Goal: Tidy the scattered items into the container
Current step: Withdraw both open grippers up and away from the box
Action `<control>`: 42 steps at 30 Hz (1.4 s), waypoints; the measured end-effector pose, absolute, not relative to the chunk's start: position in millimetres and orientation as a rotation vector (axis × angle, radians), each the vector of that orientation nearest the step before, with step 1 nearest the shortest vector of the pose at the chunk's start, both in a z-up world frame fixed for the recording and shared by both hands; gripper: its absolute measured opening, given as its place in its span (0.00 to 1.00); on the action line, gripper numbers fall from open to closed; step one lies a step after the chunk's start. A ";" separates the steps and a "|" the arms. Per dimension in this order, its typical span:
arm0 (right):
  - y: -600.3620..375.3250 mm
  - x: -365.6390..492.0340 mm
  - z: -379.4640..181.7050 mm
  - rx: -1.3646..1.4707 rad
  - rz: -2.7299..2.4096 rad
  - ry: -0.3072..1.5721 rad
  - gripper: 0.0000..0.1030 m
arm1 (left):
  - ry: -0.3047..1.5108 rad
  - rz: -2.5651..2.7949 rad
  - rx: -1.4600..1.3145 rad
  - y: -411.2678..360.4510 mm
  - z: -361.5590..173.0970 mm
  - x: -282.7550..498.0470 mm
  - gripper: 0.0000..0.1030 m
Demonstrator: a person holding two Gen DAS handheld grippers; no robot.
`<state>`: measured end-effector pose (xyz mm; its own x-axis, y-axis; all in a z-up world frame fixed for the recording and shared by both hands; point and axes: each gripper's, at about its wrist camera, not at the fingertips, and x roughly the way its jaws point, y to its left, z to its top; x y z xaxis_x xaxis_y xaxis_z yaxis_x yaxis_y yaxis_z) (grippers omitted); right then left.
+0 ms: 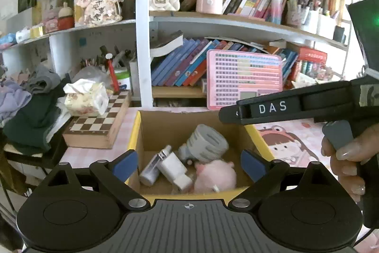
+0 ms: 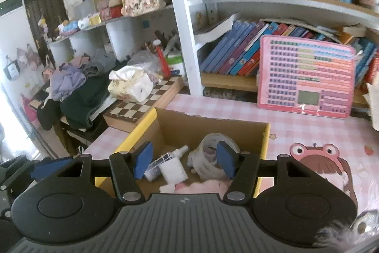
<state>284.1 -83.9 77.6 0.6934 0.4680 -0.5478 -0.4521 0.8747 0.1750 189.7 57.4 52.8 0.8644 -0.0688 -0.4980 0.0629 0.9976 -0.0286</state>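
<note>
Blue-padded jaws of the left gripper (image 1: 189, 164) stand spread wide with nothing between them, poised above the open cardboard box with yellow-edged flaps (image 1: 135, 132) that sits on the pink checked tablecloth (image 2: 308, 125). Beside it, the right gripper (image 2: 184, 163) is likewise released, its pads parted about halfway and empty over the same box; its black body crosses the left wrist view, a hand (image 1: 348, 160) curled on the trigger.

Inside the box lie four things: a white pump bottle (image 1: 174, 170), a slim clear-and-silver tube (image 1: 154, 167) leaning against it, a grey-and-white roll of printed tape (image 1: 208, 142) tipped on its side toward the back wall, and a pink plush toy (image 1: 215, 176) in the near right corner. All rest on the box floor, none gripped.

Judging from both views, the tidying looks close to finished, perhaps complete: the stretch of tablecloth in sight around the box carries no loose small items. A pink toy tablet with rows of buttons (image 2: 305, 75) leans against the bookshelf, and a wooden chessboard case (image 1: 99, 125) topped by a floral tissue pack (image 1: 85, 98) sits to the left; these seem part of the desk's own clutter rather than the job. Something furry and grey (image 2: 336, 236) shows at the lower right edge of the right wrist view, too blurred to identify, and could be one item left.
</note>
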 end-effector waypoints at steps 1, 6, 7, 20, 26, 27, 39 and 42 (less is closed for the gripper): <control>-85.2 273.8 79.9 0.024 0.502 0.606 0.57 | 0.517 -0.071 -0.004 58.2 56.3 180.5 0.93; -98.1 213.4 92.7 0.031 0.444 0.519 0.63 | 0.474 -0.057 0.002 61.2 72.2 134.6 0.93; -101.6 200.1 94.8 0.033 0.434 0.505 0.64 | 0.468 -0.061 -0.003 62.1 74.5 125.7 0.94; -140.1 57.0 64.7 -0.041 0.218 0.454 0.77 | 0.513 -0.062 -0.014 46.5 50.3 40.4 0.96; -146.1 11.5 32.4 -0.077 0.135 0.490 0.82 | 0.539 -0.057 0.043 31.8 25.9 13.1 0.96; -146.5 7.5 27.9 -0.069 0.131 0.505 0.82 | 0.551 -0.054 0.055 30.0 21.6 10.2 0.96; -146.1 -9.0 8.2 -0.048 0.113 0.607 0.92 | 0.632 -0.047 0.057 22.7 6.5 -1.5 0.97; -148.7 -10.1 7.3 -0.045 0.109 0.611 0.93 | 0.638 -0.041 0.047 22.7 4.9 -1.0 0.97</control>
<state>-10.1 -148.7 7.3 0.8137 0.0886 -0.5745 -0.1155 0.9933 -0.0103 -1.0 22.7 4.9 0.8023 -0.0235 -0.5965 0.0525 0.9981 0.0314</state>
